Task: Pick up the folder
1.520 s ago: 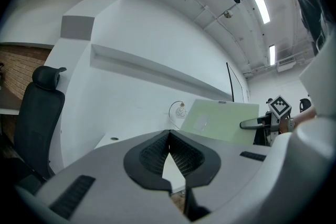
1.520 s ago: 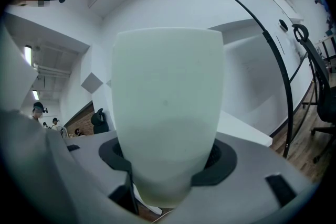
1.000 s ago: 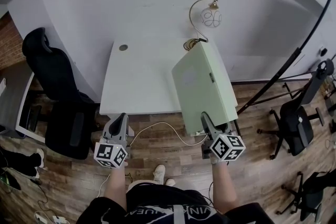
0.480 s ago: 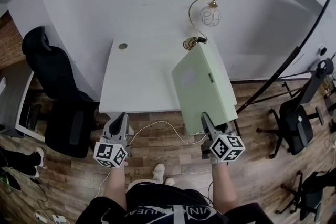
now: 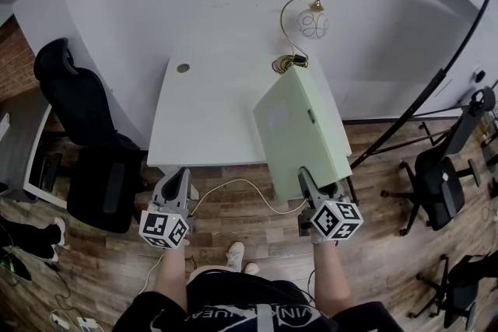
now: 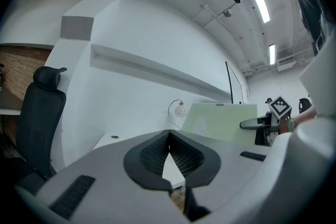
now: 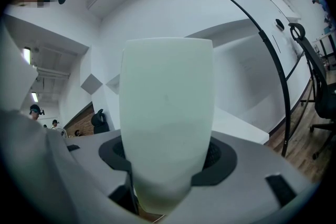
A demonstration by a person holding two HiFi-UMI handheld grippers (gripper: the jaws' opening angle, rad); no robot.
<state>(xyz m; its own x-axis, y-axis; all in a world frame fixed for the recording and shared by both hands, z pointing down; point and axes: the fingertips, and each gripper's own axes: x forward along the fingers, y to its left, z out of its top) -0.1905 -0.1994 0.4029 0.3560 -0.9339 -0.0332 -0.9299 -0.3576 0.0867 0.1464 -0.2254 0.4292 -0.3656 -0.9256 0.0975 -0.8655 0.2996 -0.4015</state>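
Folder (image 5: 299,128) still in right gripper (image 5: 306,178), tilt and place unchanged.

Folder (image 5: 299,128): pale mint green, plain, with a paler square patch on its face.
Table (image 5: 194,120): white, with a small dark round spot at 11 o'clock.
Lamp (image 5: 313,25): white globe, golden curved stem.
Floor (image 5: 389,245): brown wood planks.
Chair (image 5: 78,120): black, at 9 o'clock.
Left gripper (image 5: 179,176), Right gripper (image 5: 305,175): grey bodies, black pads, cubes in black-and-white squares.
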